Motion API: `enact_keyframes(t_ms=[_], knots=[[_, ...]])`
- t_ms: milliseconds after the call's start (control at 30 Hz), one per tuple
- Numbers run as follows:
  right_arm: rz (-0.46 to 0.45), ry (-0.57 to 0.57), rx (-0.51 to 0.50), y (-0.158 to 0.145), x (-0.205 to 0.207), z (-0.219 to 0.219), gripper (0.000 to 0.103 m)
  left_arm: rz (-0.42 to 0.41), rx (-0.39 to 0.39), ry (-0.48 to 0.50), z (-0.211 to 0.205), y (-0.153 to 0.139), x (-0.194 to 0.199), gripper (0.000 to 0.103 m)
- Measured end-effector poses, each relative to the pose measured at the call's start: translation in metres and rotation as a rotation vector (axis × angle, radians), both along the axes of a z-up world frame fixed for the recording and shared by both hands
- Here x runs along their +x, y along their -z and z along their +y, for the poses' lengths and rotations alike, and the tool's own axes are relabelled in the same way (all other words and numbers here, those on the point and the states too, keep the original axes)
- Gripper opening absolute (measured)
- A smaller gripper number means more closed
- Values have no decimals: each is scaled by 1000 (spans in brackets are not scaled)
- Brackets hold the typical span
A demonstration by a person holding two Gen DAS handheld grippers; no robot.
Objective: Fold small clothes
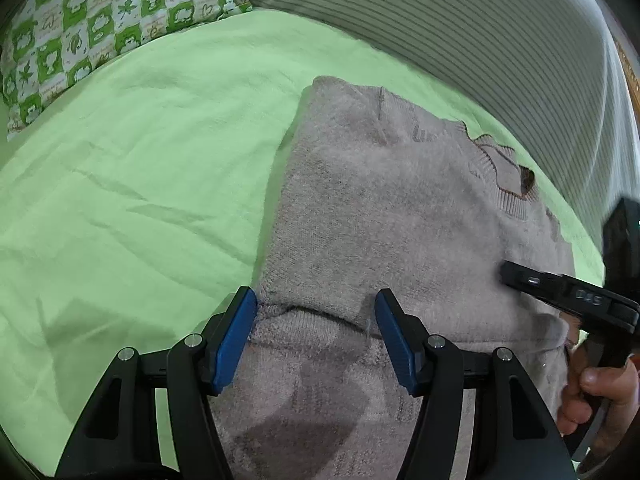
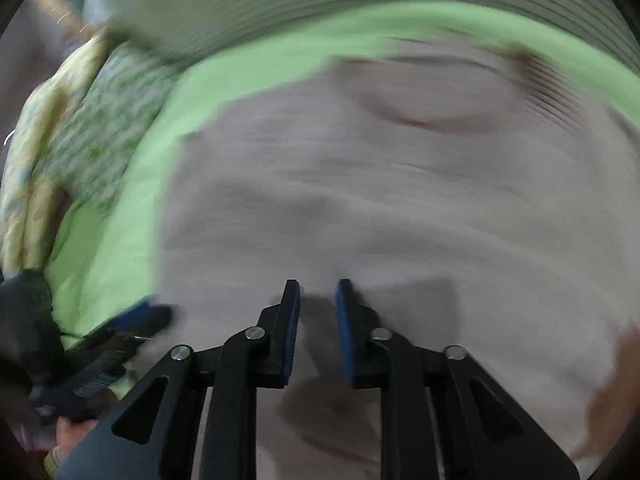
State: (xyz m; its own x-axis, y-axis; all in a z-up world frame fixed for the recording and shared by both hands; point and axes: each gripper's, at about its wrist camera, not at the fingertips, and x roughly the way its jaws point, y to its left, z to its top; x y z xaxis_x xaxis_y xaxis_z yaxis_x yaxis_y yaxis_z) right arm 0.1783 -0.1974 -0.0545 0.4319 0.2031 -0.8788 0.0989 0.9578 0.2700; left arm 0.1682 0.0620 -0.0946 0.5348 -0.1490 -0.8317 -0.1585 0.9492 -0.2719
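Green bedsheet [image 1: 140, 160] spread wide | striped cover [image 1: 460, 20] and monkey-print pillow [image 1: 80, 20] behind | beige knit sweater [image 1: 380, 200] lies folded on the sheet | left gripper [image 1: 316, 332] – fingers spread over its hem | right gripper [image 2: 318, 328] – fingers apart above the sweater, view blurred

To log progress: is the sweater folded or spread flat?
Partly folded: the beige knit sweater's left side is doubled over, its edge lying across the body; collar visible.

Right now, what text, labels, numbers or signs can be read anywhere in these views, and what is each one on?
Sweater: knitted lettering near the collar, only partly showing, not legible.
Right tool: a small marking on its black body, too blurred to read.
Patterned pillow: tiny print in the squares, too small to read.
Right wrist view: motion-blurred, no text visible.
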Motion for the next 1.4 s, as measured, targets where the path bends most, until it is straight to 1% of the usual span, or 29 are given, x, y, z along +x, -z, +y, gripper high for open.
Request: enact_keyframes(t_ms=[33, 67, 133, 200, 233, 267, 333, 367, 467, 500, 533, 567, 633, 833, 933, 1100, 1200, 1267, 1400], knots=[[-20, 57, 16, -3, -12, -19, 13, 2, 8, 7, -2, -1, -2, 63], [-27, 98, 3, -7, -21, -30, 14, 6, 15, 11, -3, -2, -4, 63], [-46, 186, -76, -22, -42, -54, 16, 10, 9, 16, -3, -4, -9, 63], [-58, 264, -116, -33, -59, -78, 20, 15, 12, 21, -4, -6, -16, 64], [-42, 318, -129, -36, -70, -93, 20, 21, 14, 25, -4, -8, -20, 64], [-45, 365, -104, -40, -82, -108, 20, 24, 15, 32, -3, -9, -25, 65], [-67, 417, -60, -48, -102, -125, 20, 26, 24, 37, -1, -13, -37, 68], [-73, 430, -55, -52, -110, -127, 20, 29, 27, 38, 1, -14, -45, 69], [-82, 432, -63, -61, -139, -127, 25, 49, 17, 39, 8, -14, -67, 69], [-86, 434, -70, -63, -146, -123, 32, 58, 14, 39, 11, -13, -73, 69], [-89, 438, -79, -64, -153, -123, 40, 68, 12, 38, 14, -11, -80, 69], [-92, 443, -92, -65, -161, -124, 43, 78, 7, 39, 16, -10, -87, 69], [-99, 445, -98, -63, -181, -123, 43, 90, -6, 48, 20, -8, -99, 69], [-68, 444, -121, -57, -226, -113, 43, 117, 1, 85, 22, -9, -135, 70], [-57, 460, -110, -54, -245, -111, 43, 132, -10, 92, 23, -7, -152, 70], [-38, 477, -129, -50, -275, -107, 43, 148, -18, 110, 18, -4, -175, 70], [-34, 491, -126, -50, -289, -106, 43, 165, -47, 125, 16, -2, -191, 70], [-28, 497, -130, -50, -302, -105, 43, 173, -52, 133, 14, -1, -201, 70], [-8, 498, -96, -45, -327, -99, 44, 184, -49, 159, 17, 1, -220, 73]])
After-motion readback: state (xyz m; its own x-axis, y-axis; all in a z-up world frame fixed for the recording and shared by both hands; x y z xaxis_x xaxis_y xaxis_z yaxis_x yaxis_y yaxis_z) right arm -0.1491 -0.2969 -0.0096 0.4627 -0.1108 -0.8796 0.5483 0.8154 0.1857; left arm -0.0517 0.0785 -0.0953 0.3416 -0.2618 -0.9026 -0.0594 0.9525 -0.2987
